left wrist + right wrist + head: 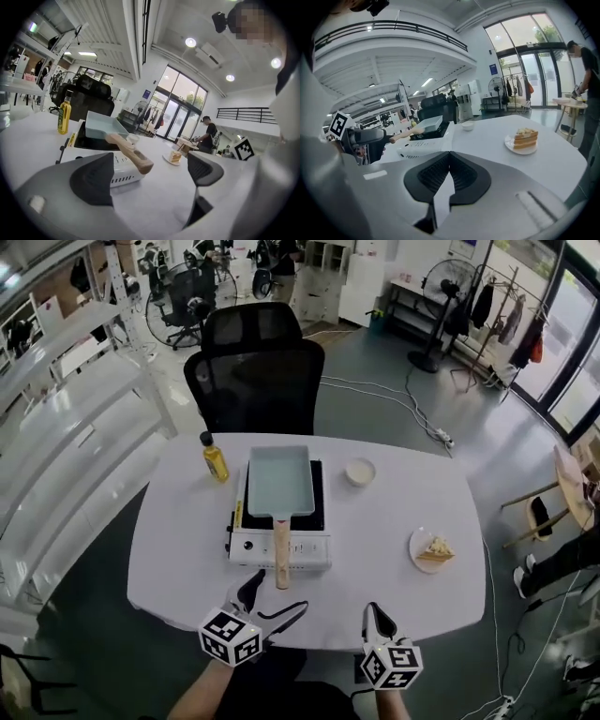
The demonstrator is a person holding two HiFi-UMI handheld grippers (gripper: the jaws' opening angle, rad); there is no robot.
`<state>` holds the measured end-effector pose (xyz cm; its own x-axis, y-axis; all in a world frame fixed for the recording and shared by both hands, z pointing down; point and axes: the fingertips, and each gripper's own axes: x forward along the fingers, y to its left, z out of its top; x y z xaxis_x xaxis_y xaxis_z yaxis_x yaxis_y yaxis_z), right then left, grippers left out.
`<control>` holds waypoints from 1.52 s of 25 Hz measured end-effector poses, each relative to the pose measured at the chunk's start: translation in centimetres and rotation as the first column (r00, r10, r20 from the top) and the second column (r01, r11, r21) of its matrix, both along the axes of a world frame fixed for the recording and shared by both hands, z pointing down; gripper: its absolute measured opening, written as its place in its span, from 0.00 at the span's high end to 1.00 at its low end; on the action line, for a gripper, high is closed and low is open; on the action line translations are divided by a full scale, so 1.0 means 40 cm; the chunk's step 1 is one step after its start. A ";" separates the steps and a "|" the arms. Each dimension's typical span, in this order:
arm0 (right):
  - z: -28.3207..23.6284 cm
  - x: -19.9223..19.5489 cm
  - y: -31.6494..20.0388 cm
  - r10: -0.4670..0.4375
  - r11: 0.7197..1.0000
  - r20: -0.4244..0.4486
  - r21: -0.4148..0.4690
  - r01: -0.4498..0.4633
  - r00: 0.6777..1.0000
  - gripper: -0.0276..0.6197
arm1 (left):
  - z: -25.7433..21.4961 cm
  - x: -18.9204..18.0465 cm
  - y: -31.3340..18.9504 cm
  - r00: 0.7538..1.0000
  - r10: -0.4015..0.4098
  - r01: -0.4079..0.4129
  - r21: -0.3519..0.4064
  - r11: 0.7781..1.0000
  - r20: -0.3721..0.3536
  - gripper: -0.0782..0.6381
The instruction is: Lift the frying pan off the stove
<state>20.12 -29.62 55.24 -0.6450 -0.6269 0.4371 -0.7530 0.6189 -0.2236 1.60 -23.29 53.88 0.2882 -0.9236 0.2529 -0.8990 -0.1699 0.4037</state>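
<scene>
Head view: a white, round-cornered table (pixel 178 549) fills the middle of the floor, and a black office chair (pixel 253 381) stands pushed up to its far edge. Near the table's centre sits a white portable stove with a black top (pixel 253 547), its control panel facing the person. The pale blue rectangular frying pan (pixel 279 482) rests flat on the stove's black top. Its light wooden handle (pixel 281 554) runs toward the person, across the control panel and out past the stove's front edge.

The left gripper (pixel 272 601) is at the table's near edge, just short of the handle's end. In the left gripper view its jaws stand wide apart with nothing between the pads, and the handle's rounded end shows ahead of them, untouched. The right gripper (pixel 373 613) is also at the near edge, well to the right of the handle. In the right gripper view its two dark pads are pressed together on nothing.

A yellow oil bottle with a black cap (pixel 216 460) stands upright just left of the stove's far corner. A white plate (pixel 417 542) carrying a layered cake slice (pixel 438 548) lies to the right, apart from the stove. A small white bowl (pixel 360 472) sits near the stove's far right corner.
</scene>
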 end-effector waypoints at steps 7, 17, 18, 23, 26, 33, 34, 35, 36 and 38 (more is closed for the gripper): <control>0.004 -0.132 -0.061 -0.171 0.985 0.011 -0.012 0.171 0.985 0.95 | 0.012 -0.074 0.006 0.991 -0.134 0.134 -0.018 0.991 -0.019 0.16; 0.013 -0.223 -0.098 -0.284 0.959 0.029 -0.008 0.284 0.958 0.95 | -0.023 -0.137 0.014 0.920 -0.274 0.288 0.010 0.957 -0.281 0.16; 0.015 -0.227 -0.099 -0.290 0.957 0.029 -0.004 0.290 0.957 0.95 | -0.021 -0.136 0.017 0.918 -0.271 0.284 0.001 0.959 -0.290 0.16; -0.005 -0.221 -0.090 -0.309 0.951 0.033 0.012 0.309 0.950 0.95 | -0.013 -0.130 0.045 0.916 -0.293 0.295 -0.036 0.955 -0.274 0.16; -0.011 -0.196 -0.083 -0.329 0.944 0.011 0.009 0.329 0.944 0.95 | -0.022 -0.133 0.054 0.904 -0.322 0.328 -0.027 0.944 -0.281 0.16; -0.018 -0.148 -0.102 -0.377 0.926 -0.019 -0.007 0.377 0.926 0.95 | -0.056 -0.126 0.034 0.843 -0.365 0.387 -0.025 0.922 -0.395 0.16; -0.023 -0.146 -0.111 -0.384 0.923 -0.020 -0.005 0.384 0.923 0.95 | -0.062 -0.126 0.026 0.842 -0.371 0.393 -0.025 0.919 -0.393 0.16; -0.029 -0.147 -0.118 -0.391 0.920 -0.019 -0.002 0.391 0.920 0.95 | -0.066 -0.128 0.020 0.845 -0.376 0.396 -0.029 0.918 -0.381 0.16; -0.036 -0.149 -0.124 -0.399 0.917 -0.015 0.003 0.399 0.917 0.95 | -0.069 -0.131 0.016 0.851 -0.380 0.395 -0.035 0.918 -0.364 0.16; -0.052 -0.152 -0.133 -0.416 0.909 -0.006 0.017 0.416 0.909 0.95 | -0.071 -0.135 0.005 0.861 -0.382 0.389 -0.050 0.920 -0.337 0.16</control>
<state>14.04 -34.96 53.18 -0.8478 -0.3092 0.4308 -0.4268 0.8800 -0.2084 -3.82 -23.09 51.02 -0.0279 -0.9820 0.1865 -0.7070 0.1513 0.6908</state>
